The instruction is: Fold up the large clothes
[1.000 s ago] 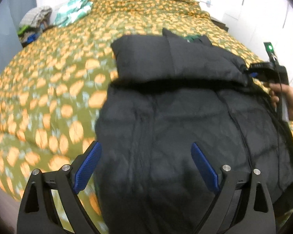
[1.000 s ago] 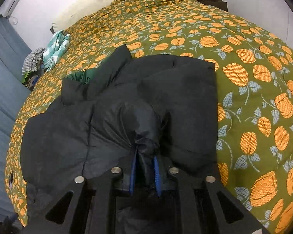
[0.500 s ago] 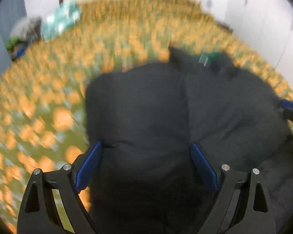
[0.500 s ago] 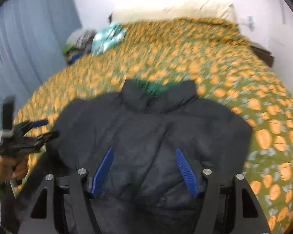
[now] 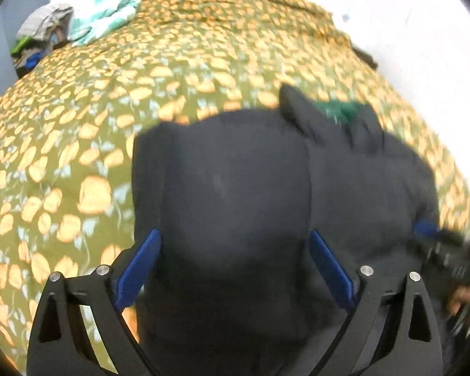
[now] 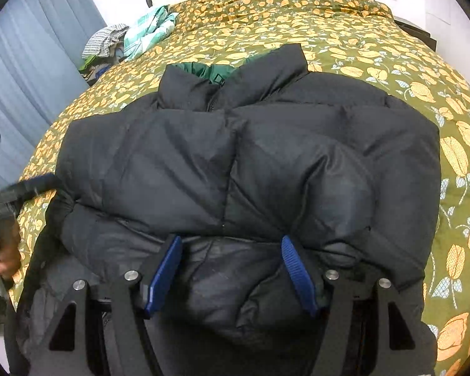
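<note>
One black puffer jacket [image 6: 235,169] lies on the bed [image 6: 376,50], which is covered by a single olive spread printed with orange flowers; the jacket's collar stands up at the far end and shows a green lining [image 6: 208,70]. Its sleeves are folded across the body, so the bulk forms a rough rectangle near the bed's close edge. Two grippers are in view. The left gripper [image 5: 235,260] has its blue-padded fingers [image 5: 139,264] spread wide, one on each side of the jacket's near left portion; this view is blurred and I cannot tell whether the pads touch the fabric. The right gripper [image 6: 232,269] also has its fingers [image 6: 164,271] wide apart, straddling a puffy fold at the jacket's near hem and gripping nothing. Both grippers point forward along the bed toward the collar, angled down over the garment. In the right wrist view the left hand [image 6: 3,250] appears at the left edge, wrapped around its gripper's handle beside the jacket's corner. One heap of loose clothes [image 6: 131,39], including a green-and-white checked piece, sits at the bed's far left corner by a grey-blue curtain [image 6: 31,62].
</note>
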A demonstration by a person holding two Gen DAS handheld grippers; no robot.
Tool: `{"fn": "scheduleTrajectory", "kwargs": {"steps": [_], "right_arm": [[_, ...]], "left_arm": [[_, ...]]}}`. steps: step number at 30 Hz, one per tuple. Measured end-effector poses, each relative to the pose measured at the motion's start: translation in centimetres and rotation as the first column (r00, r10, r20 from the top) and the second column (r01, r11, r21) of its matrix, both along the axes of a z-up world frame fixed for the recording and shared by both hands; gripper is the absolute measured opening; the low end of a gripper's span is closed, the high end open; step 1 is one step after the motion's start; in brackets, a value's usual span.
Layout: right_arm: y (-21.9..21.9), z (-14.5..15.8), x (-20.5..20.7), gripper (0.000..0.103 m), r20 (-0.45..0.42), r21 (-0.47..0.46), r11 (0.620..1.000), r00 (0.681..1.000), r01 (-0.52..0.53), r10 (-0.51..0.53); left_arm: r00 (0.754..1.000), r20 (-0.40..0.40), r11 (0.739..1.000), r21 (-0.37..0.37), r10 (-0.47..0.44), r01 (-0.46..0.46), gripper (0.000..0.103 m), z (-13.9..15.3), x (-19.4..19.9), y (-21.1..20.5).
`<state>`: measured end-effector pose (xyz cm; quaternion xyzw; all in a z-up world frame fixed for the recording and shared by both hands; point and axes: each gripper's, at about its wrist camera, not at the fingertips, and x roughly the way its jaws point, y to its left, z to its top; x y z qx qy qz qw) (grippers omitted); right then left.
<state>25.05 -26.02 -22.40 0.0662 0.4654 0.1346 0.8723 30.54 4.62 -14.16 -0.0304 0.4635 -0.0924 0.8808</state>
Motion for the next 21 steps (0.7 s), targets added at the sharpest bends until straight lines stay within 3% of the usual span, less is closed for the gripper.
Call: {"fn": "scheduleTrajectory", "kwargs": {"steps": [3,5,10,14,17,21], "right_arm": [[-0.1,-0.1,0.1,0.067,0.003,-0.007,1.000,1.000,0.002,-0.002],[-0.1,-0.1,0.1,0.067,0.005,-0.005,1.000,1.000,0.001,-0.001],[-0.1,-0.2,0.2,0.067,0.006,-0.004,1.000,1.000,0.002,-0.002],[0.0,-0.4,0.1,0.067,0.006,-0.008,1.000,1.000,0.002,-0.002],[-0.1,-0.4,0.2,0.067,0.008,0.000,1.000,1.000,0.003,-0.003],[-0.1,-0.5,0.1,0.068,0.011,-0.003,1.000,1.000,0.003,-0.003]], "left_arm": [[0.998,-0.025,0.999,0.001,0.055,-0.055,0.096,-1.2,2.7,0.7],[0.992,-0.096,0.996,-0.014,0.085,-0.087,0.100,-3.8,4.6,1.4],[0.980,-0.165,0.988,-0.085,0.110,-0.125,0.103,-6.7,5.5,2.6],[0.984,-0.155,0.994,-0.037,0.093,-0.100,0.101,-4.9,4.8,2.2],[0.995,-0.070,0.997,-0.011,0.075,-0.076,0.100,-2.4,4.2,1.8],[0.996,-0.032,0.996,-0.034,0.082,-0.083,0.101,-1.5,5.9,2.2]]}}
